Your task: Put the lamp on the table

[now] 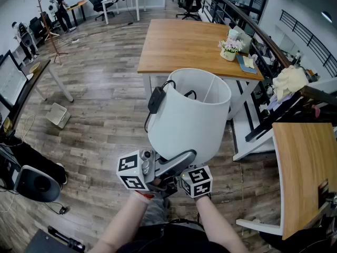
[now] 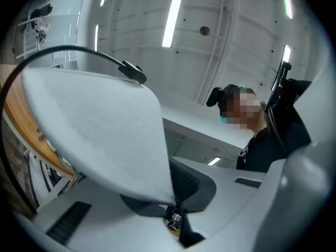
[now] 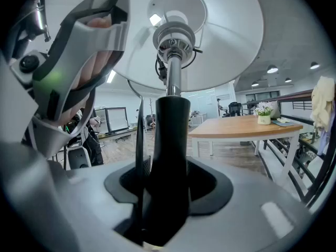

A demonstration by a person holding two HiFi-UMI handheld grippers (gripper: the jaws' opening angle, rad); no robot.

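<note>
Pinching the black stem (image 3: 172, 135) of the lamp (image 1: 189, 115) with the right gripper (image 3: 164, 193), clamped snug on both sides. Nipping the bottom edge of the white shade (image 2: 100, 130) with the left gripper (image 2: 176, 214), squeezed down onto that rim. Holding the whole thing up in the air, tilted, with the shade's open top pointing toward the wooden table (image 1: 179, 41). Not on that table yet, just hanging over the plank floor (image 1: 105, 115) near its front edge. Got a black power adapter (image 1: 155, 100) dangling outside the shade by the top rim. Further out, spotting a little flower pot (image 1: 229, 49) at the table's right side. Way off right, catching another wooden tabletop (image 1: 303, 167).
</note>
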